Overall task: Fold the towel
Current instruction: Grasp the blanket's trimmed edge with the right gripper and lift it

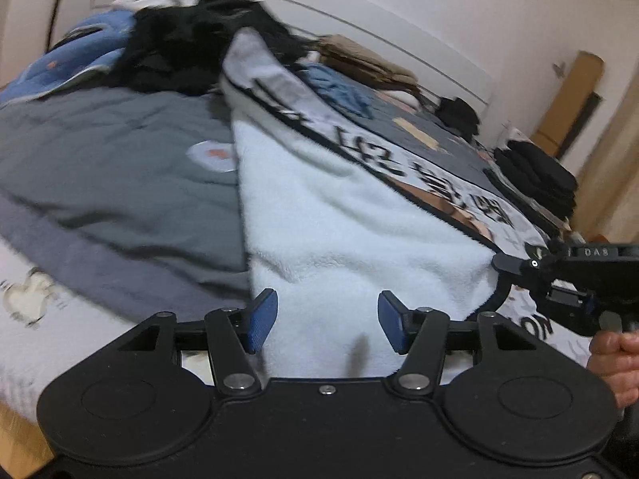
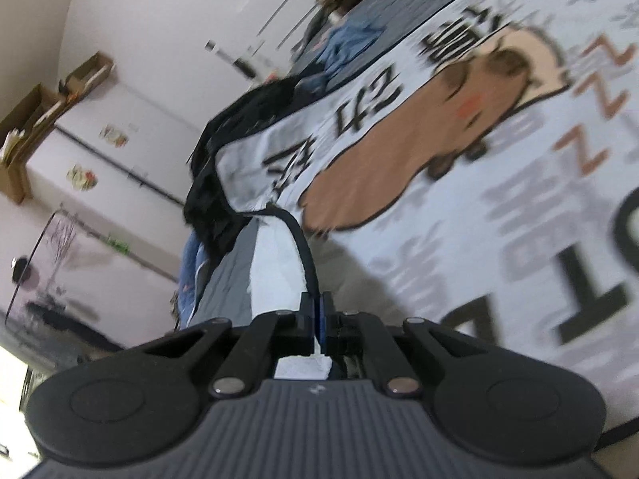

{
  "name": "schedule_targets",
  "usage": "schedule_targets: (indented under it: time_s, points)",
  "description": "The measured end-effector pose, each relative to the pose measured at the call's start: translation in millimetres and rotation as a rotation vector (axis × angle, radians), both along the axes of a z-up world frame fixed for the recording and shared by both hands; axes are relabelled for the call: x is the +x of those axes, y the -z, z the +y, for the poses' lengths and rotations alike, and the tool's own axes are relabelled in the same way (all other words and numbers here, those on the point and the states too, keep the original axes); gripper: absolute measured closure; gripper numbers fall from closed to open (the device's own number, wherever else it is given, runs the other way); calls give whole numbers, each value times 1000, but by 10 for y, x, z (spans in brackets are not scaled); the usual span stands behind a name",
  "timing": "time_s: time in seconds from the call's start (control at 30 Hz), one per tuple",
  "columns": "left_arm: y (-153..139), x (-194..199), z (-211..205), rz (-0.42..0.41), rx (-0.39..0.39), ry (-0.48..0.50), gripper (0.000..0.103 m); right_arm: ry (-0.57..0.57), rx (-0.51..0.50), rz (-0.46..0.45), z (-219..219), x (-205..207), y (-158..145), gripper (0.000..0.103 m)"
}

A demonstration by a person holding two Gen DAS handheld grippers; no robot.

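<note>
So the towel (image 1: 351,231), a big printed one with a cartoon animal and dark lettering, was lying across the bed (image 1: 24,319) with its plain white fleecy underside turned up over the near part. The right gripper (image 2: 318,311) was clamped tight on the dark-piped edge of the towel, fabric bunched right between the pads. The left gripper (image 1: 325,321) was wide open with nothing in it, hovering just over the white side, near the edge.

Judging from that, a fold was underway. To do it well, the left one probably needed to pinch the matching edge at the same height as the right, so both corners travel together and the hem lands straight, not skewed. The dark clothes (image 1: 191,52) piled behind could snag the far end.
</note>
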State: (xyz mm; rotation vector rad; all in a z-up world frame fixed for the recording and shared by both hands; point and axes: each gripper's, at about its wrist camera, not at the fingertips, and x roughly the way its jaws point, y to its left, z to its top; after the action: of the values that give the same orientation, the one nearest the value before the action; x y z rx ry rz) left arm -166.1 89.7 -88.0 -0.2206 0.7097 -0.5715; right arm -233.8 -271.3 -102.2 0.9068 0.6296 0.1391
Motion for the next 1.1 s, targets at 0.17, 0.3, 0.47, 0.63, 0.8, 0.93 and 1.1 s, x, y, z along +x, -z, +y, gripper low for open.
schedule_targets:
  time_s: [0.17,0.3,0.47,0.63,0.8,0.93,1.1]
  points:
    - [-87,-34,-401,-41,8,106,48,79,-14,-9,-337,-214,-79,101]
    - [-109,8,-656,-61,33,156,48,157,-18,7,-613,-422,-66,101]
    - [-177,74,-902,-78,30,205,48,238,-21,41,-871,-679,-8,101]
    - [-255,99,-1103,-103,20,248,48,326,-23,51,-1047,-1010,25,101]
    - [-348,0,-1251,-140,4,303,48,389,-34,55,-1173,-1256,5,101]
    - [-365,-51,-1346,-150,12,331,47,434,-53,69,-1270,-1393,8,101]
    - [-404,-60,-1429,-161,7,338,46,461,-92,116,-1359,-1435,56,101]
